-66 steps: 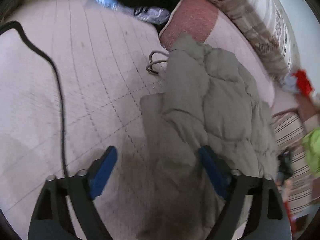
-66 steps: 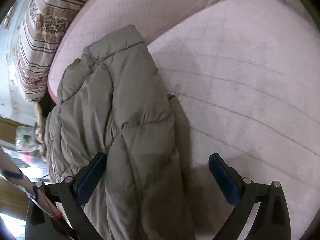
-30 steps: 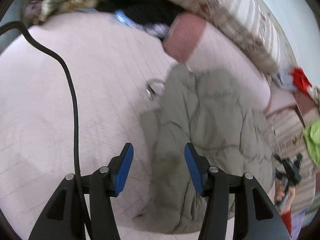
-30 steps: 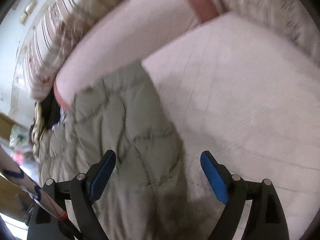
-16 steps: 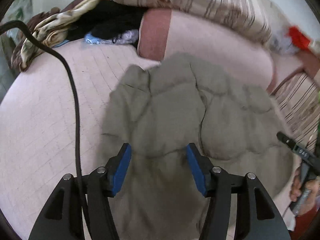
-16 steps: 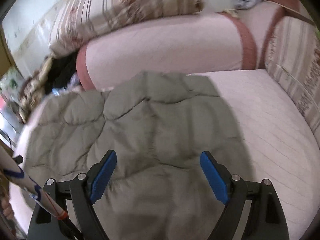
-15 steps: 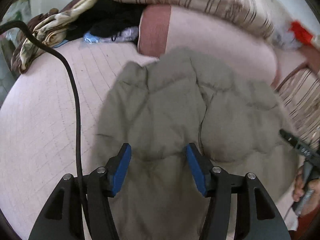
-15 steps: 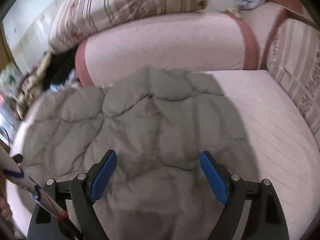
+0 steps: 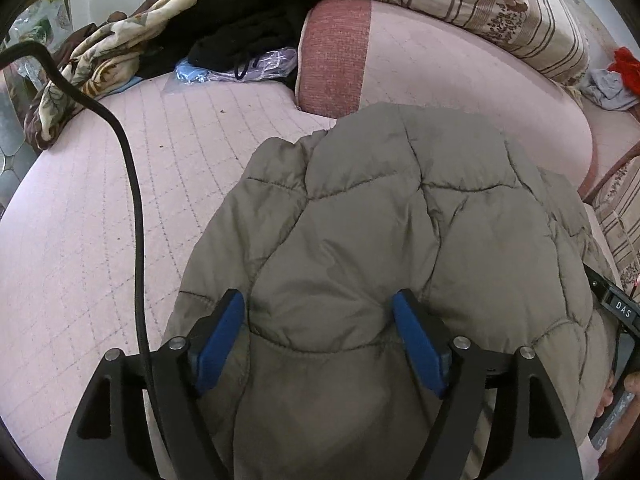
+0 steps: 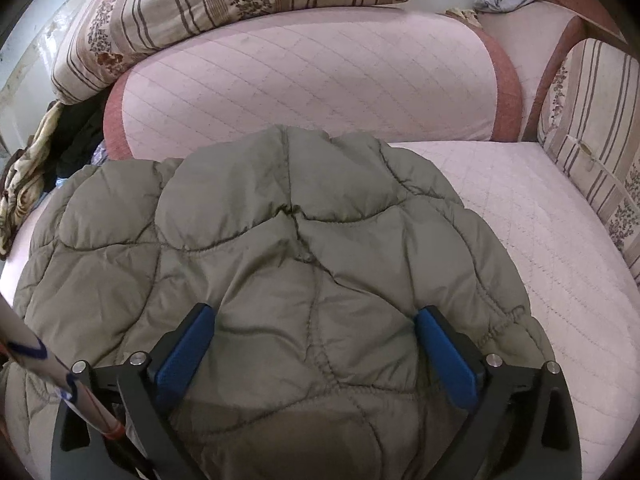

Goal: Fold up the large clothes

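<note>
One grey-green quilted jacket point(image 9: 384, 240) lies spread on the pink quilted seat point(image 9: 120, 208) of the sofa, its far edge against the pink back cushion point(image 10: 312, 76). Left gripper point(image 9: 320, 338) over its near part, jaws just opened wider, blue pads astride a puffy fold without pressing it. Right gripper point(image 10: 316, 350) too, jaws just spread to full width, fabric between them, nothing clamped. Striped floral pillows point(image 10: 224, 4) sit on top behind. Far left, a heap of black and patterned clothes point(image 9: 168, 36); a black cable point(image 9: 136, 208) trails across the seat.
</note>
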A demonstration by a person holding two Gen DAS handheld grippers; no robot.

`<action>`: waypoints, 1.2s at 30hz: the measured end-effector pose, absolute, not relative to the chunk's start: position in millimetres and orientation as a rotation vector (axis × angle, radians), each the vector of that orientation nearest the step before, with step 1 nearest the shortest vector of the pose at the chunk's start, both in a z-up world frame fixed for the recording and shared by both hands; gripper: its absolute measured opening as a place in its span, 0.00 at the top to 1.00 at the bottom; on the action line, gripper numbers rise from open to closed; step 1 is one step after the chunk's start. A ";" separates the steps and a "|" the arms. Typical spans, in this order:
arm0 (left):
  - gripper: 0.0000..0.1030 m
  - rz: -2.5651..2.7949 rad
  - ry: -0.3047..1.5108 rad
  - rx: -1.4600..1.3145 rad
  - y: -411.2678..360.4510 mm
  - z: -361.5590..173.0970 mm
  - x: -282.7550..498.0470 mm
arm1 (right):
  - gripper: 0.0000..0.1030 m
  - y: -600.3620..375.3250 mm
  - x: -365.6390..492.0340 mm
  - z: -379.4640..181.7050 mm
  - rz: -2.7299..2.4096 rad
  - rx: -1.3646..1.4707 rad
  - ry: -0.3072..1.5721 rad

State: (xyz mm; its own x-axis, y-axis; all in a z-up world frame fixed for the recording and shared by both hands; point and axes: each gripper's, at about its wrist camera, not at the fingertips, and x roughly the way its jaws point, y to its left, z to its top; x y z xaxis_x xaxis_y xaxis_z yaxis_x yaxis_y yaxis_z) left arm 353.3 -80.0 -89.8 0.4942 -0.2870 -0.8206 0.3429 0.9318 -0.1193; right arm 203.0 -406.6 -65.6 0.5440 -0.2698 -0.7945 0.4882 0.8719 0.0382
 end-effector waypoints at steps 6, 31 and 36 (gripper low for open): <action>0.25 -0.375 0.929 0.011 -45.0 -61.1 315.7 | 0.04 -381.3 156.4 -24.6 -0.418 0.326 0.812; 0.15 -0.142 0.538 0.136 19.3 5.7 179.7 | 0.02 -287.2 58.3 -21.4 -0.397 0.182 0.812; 0.13 -0.255 0.484 0.125 25.2 27.4 131.3 | 0.02 -256.0 17.1 -15.5 -0.386 0.128 0.786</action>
